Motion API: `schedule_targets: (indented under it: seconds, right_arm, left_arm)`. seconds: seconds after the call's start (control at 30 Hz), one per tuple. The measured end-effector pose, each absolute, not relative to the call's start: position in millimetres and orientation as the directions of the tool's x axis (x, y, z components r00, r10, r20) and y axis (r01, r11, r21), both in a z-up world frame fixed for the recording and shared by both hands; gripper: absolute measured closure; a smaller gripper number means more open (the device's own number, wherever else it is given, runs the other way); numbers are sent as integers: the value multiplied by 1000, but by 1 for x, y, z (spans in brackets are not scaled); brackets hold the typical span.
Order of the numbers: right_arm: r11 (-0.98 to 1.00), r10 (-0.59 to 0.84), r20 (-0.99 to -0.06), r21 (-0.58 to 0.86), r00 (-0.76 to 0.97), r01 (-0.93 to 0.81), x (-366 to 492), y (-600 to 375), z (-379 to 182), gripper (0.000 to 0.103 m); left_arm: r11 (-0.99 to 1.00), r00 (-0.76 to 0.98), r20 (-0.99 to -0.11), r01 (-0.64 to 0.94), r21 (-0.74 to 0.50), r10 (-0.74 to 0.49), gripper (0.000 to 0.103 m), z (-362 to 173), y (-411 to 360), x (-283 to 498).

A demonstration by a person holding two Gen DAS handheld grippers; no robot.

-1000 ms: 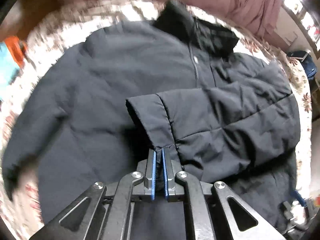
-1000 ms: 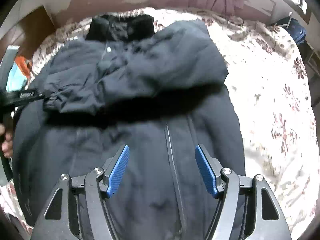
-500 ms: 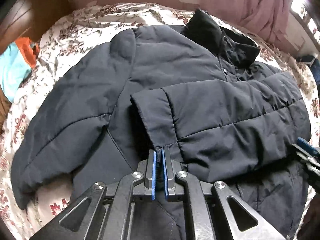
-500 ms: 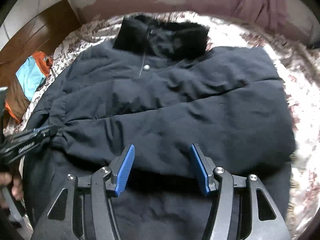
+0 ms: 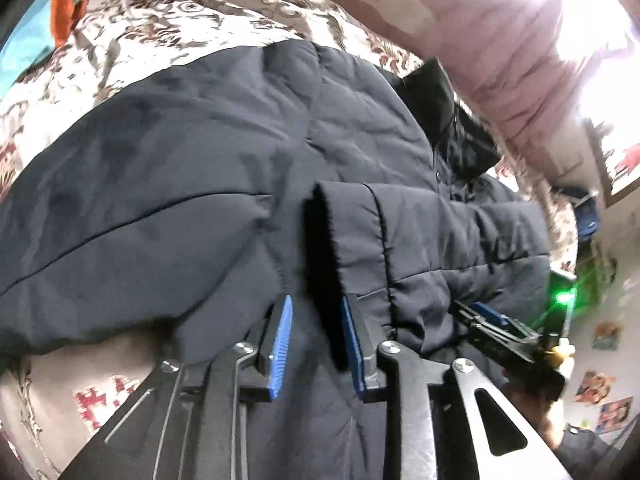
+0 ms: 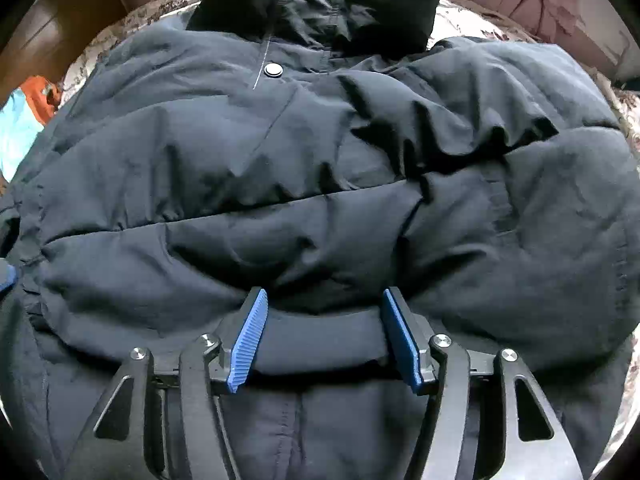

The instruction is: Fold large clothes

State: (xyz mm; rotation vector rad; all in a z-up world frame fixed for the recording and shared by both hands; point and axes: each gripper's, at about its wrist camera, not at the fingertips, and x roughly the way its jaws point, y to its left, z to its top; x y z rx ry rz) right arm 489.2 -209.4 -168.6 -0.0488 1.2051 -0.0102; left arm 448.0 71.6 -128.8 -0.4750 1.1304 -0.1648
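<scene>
Spread over a floral bedsheet (image 5: 192, 20), with a pink curtain (image 5: 500, 60) behind and an orange and blue cloth (image 6: 28, 116) at the far edge, a dark padded jacket (image 6: 280, 152) is laid front up, its black collar (image 6: 320, 8) pointing away; this flat lay appears to be chosen so that the sleeves can be brought in over the body. One sleeve (image 5: 460, 240) is already laid across the chest, its cuff (image 5: 344, 232) resting just ahead of the left gripper (image 5: 316, 332); the jaws of that gripper have just been opening and now stand a little apart, and the dark cuff edge lies in the gap against one blue pad, so the grip is judged to be released and the sleeve left where it is set. The other sleeve (image 5: 120, 220) is seen lying out to the side, not yet folded in. The right gripper (image 6: 324, 336) is held low over the folded sleeve near the jacket's middle, jaws about half open, with padded fabric bulging between the pads though no pinch can be seen; it is judged to be placed there to press or steady the fold.
</scene>
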Motion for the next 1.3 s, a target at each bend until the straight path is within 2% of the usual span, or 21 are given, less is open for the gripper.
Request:
schedule_targets:
  seconds: [0.03,0.07,0.13,0.17,0.2,0.23,0.43,0.6,0.77,0.97,1.1,1.23,1.3]
  right_arm:
    - [999,-43,-935,-51,352,-12,489,-207,-168,48]
    - [999,-48,-937,-51,345,0,489,-205,-166,47]
    - [1000,-26,-939,-21,343,19,487,-199,-160,45]
    - [1000,8,-937,17,350,24,485,-196,-155,44]
    - [999,32,-932,42,361,21,484,-190,-149,44]
    - [998,45,-928,54,370,13,481,-187,-145,43]
    - [990,129,-899,95,418,-103,477,-137,-118,35]
    - [974,188,-886,113,425,-195,475,-109,-102,34]
    - [959,211,-875,99,435,-266,478,-81,-92,33]
    - [949,204,-869,62,451,-308,481,-48,-96,33]
    - [944,166,-872,5,460,-330,481,-31,-108,33]
    - [933,111,-853,-87,510,-349,473,-19,-125,26]
    - [936,108,-840,-94,531,-339,471,-19,-127,21]
  left_arm:
    - [879,438,-818,-115,-463,-374,74,-126,80,442]
    - [872,445,-811,-121,-475,-381,68,-123,86,438]
    - [843,469,-789,-152,-516,-398,52,-118,104,425]
    - [831,481,-780,-170,-531,-400,37,-117,111,419]
    - [814,496,-769,-189,-549,-403,26,-115,118,412]
    - [801,509,-766,-221,-557,-392,23,-113,127,404]
    - [607,589,-745,-479,-635,-314,22,-124,203,352]
    - [391,609,-753,-648,-653,-249,20,-154,257,314]
    - [277,598,-776,-725,-631,-203,20,-178,287,298]
    - [86,632,-749,-750,-656,-199,20,-201,316,294]
    - [84,605,-775,-775,-626,-185,21,-204,323,301]
    - [170,553,-816,-799,-577,-169,22,-201,321,315]
    - [203,540,-828,-803,-560,-150,29,-199,320,316]
